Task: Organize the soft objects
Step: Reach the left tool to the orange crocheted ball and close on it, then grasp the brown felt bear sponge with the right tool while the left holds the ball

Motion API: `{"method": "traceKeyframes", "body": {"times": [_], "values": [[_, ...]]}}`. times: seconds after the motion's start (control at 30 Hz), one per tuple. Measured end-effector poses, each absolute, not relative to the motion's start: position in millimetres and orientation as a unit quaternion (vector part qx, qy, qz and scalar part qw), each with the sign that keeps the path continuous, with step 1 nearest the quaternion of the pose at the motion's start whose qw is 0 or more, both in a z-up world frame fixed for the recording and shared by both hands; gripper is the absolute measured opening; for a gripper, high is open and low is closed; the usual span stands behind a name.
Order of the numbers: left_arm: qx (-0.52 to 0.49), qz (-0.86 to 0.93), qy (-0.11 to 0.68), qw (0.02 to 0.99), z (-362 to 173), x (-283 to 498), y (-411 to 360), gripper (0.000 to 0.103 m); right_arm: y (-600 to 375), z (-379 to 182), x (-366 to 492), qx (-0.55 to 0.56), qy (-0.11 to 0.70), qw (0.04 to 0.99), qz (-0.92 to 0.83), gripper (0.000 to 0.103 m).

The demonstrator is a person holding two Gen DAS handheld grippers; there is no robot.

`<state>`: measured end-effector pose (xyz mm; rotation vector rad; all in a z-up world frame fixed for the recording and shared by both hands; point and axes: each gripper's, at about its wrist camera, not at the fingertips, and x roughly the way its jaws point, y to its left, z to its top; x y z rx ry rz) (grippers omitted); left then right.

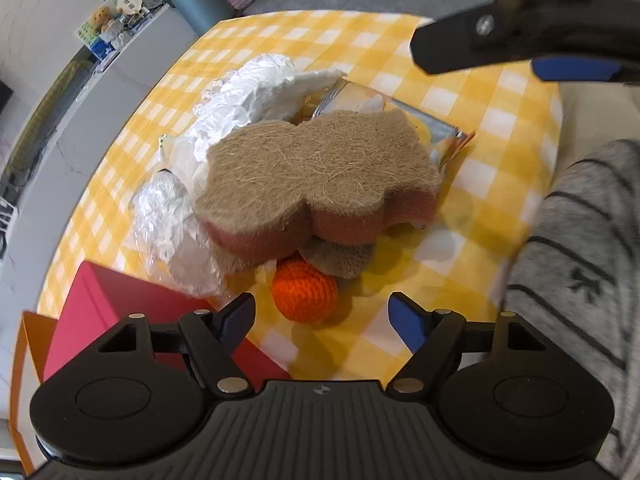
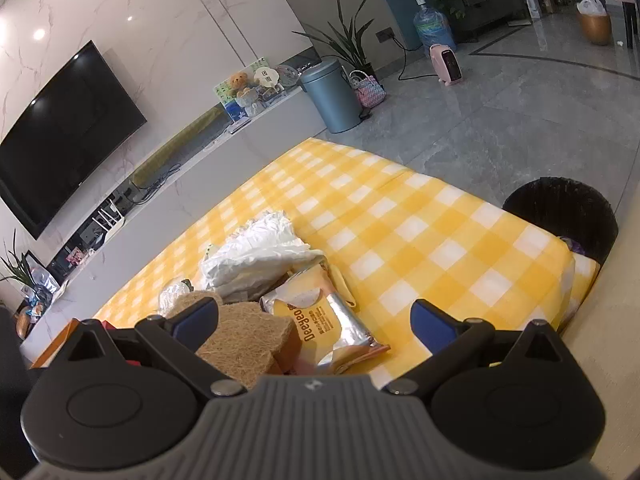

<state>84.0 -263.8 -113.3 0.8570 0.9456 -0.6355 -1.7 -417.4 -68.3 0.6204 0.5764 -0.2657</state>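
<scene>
sponge (image 1: 316,176) atop ball (image 1: 305,291), wrapper (image 1: 436,128) behind

black tongs (image 1: 322,318), blue pads (image 1: 406,322)

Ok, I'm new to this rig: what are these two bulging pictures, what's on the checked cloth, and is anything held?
Each picture comes from a fisheye camera on a hand-held gripper, looking along its fingers. The left gripper is open over an orange knitted ball. The right gripper is open and empty. On the yellow checked cloth lie a brown-topped sponge, white crinkled plastic and a snack packet. A red box sits at the left. Nothing is held.
</scene>
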Motion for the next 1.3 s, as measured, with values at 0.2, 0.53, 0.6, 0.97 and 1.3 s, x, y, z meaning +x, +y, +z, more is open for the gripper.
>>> {"method": "traceKeyframes", "body": {"times": [0.2,0.53,0.6,0.97,1.3], "values": [[0.395,-0.252,0.454,0.757,-132.6,101.5,-265.7,0.063,-418.2,-68.7,-3.8,0.306,0.276,0.902,-0.127,0.100],[0.369,-0.266,0.430,0.780,-109.1,79.8,-253.3,0.043,-420.2,-71.6,-2.3,0.312,0.284,0.898,-0.129,0.100],[0.360,-0.279,0.426,0.782,-97.3,73.2,-248.2,0.043,-419.5,-71.3,-1.9,0.309,0.285,0.898,-0.128,0.100],[0.249,-0.328,0.374,0.831,-39.6,77.3,-192.2,0.043,-412.1,-71.0,6.5,0.285,0.303,0.902,-0.113,0.100],[0.074,-0.325,0.356,0.873,-47.9,131.3,-159.5,0.043,-356.2,-63.7,39.6,0.106,0.355,0.929,-0.003,0.100]]}}
